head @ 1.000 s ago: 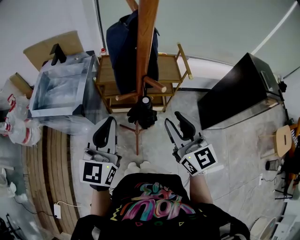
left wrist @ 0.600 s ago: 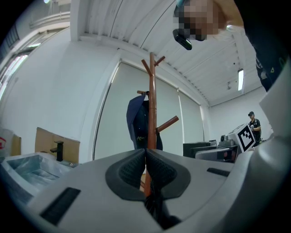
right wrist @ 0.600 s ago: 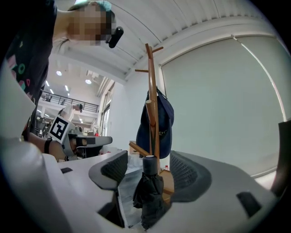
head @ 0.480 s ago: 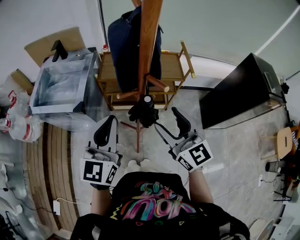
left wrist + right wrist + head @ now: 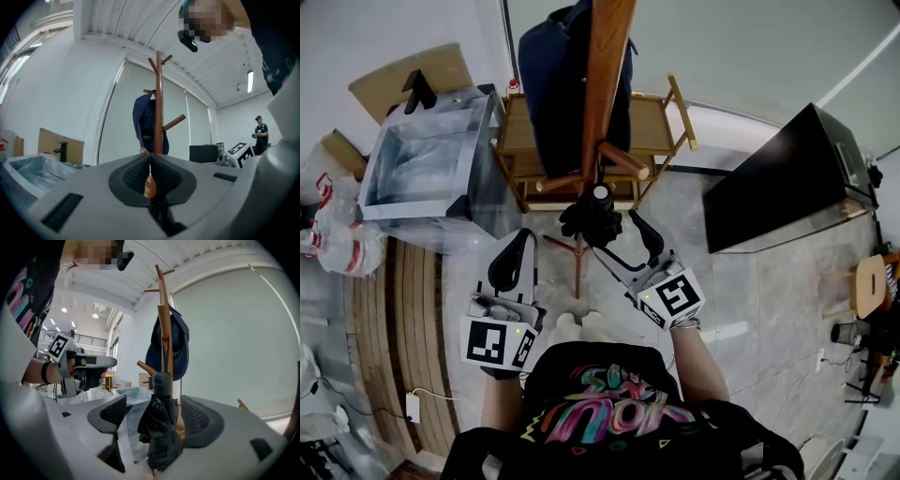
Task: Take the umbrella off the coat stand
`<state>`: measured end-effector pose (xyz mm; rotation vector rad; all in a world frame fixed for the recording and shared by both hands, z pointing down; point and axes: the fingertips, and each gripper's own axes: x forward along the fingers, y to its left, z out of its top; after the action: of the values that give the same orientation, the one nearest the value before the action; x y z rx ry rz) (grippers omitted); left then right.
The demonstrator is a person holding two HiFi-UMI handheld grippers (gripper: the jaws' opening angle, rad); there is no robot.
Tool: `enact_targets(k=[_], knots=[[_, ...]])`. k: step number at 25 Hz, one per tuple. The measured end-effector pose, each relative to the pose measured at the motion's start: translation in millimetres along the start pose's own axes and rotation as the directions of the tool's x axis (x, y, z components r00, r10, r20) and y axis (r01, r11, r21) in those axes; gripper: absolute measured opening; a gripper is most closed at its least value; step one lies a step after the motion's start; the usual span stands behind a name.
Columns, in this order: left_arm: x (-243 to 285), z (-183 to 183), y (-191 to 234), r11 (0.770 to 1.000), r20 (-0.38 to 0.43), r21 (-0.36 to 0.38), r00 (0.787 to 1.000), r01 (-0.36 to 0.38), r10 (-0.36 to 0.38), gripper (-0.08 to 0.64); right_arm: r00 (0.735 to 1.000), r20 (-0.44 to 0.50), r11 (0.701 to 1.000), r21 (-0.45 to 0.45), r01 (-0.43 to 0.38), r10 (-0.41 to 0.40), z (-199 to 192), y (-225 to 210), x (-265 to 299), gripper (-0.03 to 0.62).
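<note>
A black folded umbrella (image 5: 592, 217) hangs upright beside the wooden coat stand (image 5: 605, 94), below a peg. In the right gripper view the umbrella (image 5: 160, 427) stands between my right gripper's (image 5: 157, 420) jaws, which are opening; the pads (image 5: 200, 419) do not press on it. From the head view, the right gripper (image 5: 622, 242) straddles the umbrella's right side. My left gripper (image 5: 512, 264) is shut with nothing in it, held level to the left of the stand's base. In its own view the left gripper (image 5: 150, 171) faces the stand's pole (image 5: 159, 108). A navy garment (image 5: 555, 84) hangs on the stand.
A wooden rack (image 5: 656, 131) stands behind the coat stand. A clear plastic box (image 5: 417, 173) sits at left, with cardboard (image 5: 403, 84) behind it. A black cabinet (image 5: 787, 183) is at right and a small stool (image 5: 867, 279) at the far right. A person (image 5: 259, 132) stands far off.
My right gripper has swung left and down toward the umbrella, and its jaws have spread wide around it. The left gripper has stayed put.
</note>
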<state>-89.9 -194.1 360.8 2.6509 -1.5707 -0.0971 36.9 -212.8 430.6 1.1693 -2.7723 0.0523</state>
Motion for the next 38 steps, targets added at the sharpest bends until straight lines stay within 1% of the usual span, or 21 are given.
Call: enact_targets(k=[4,10,14,19,26,29,30,32,34,38], knots=[[-0.2,-5.6,2.6,1.0,-0.011,-0.004,1.0,-0.004,0.004,0.028,1.0,-0.026,1.0,0.015,0.01,-0.01,-20.5,-4.4,18.0,0.376],[-1.3,-9.8,3.7,1.0,-0.019,-0.007,1.0,-0.013,0.013,0.028,0.998,-0.038,0.999,0.022,0.041,-0.04,-37.2,-15.1,36.0,0.377],[-2.4,-14.1,6.0,1.0,-0.027,-0.015,0.999,-0.021,0.021,0.028,0.998,-0.048,0.999,0.029,0.04,-0.038,-48.6,-16.6,49.1,0.377],[-4.2,-15.1,7.5,1.0,-0.017,-0.015,1.0,-0.024,0.024,0.028,0.999,-0.044,0.999,0.021,0.032,-0.031,-53.7,-18.2,63.6,0.377],[-10.8,-18.0,10.9,0.999,-0.035,-0.016,0.999,-0.034,0.033,0.028,0.999,-0.037,1.0,0.021,0.011,-0.01,-54.2,-17.2,79.4,0.377],[-13.9,-18.1,14.5,0.999,-0.036,-0.016,0.998,-0.042,0.042,0.028,0.999,-0.036,1.0,0.018,0.023,-0.022,-55.8,-18.2,83.0,0.376],[-15.0,-18.1,15.2,0.999,-0.036,-0.016,0.998,-0.046,0.045,0.028,0.999,-0.035,0.999,0.019,0.03,-0.029,-56.1,-19.0,82.9,0.369],[-17.2,-17.4,15.5,0.998,-0.035,-0.018,0.998,-0.053,0.052,0.028,0.999,-0.036,0.999,0.019,0.04,-0.04,-56.5,-19.7,81.2,0.323],[-18.2,-16.6,15.5,0.998,-0.033,-0.019,0.998,-0.056,0.056,0.028,0.998,-0.043,0.999,0.026,0.042,-0.041,-56.7,-19.7,80.0,0.29],[-17.0,-16.0,15.4,0.998,-0.03,-0.018,0.998,-0.055,0.055,0.028,0.998,-0.051,0.999,0.033,0.029,-0.028,-54.8,-20.2,79.8,0.258]])
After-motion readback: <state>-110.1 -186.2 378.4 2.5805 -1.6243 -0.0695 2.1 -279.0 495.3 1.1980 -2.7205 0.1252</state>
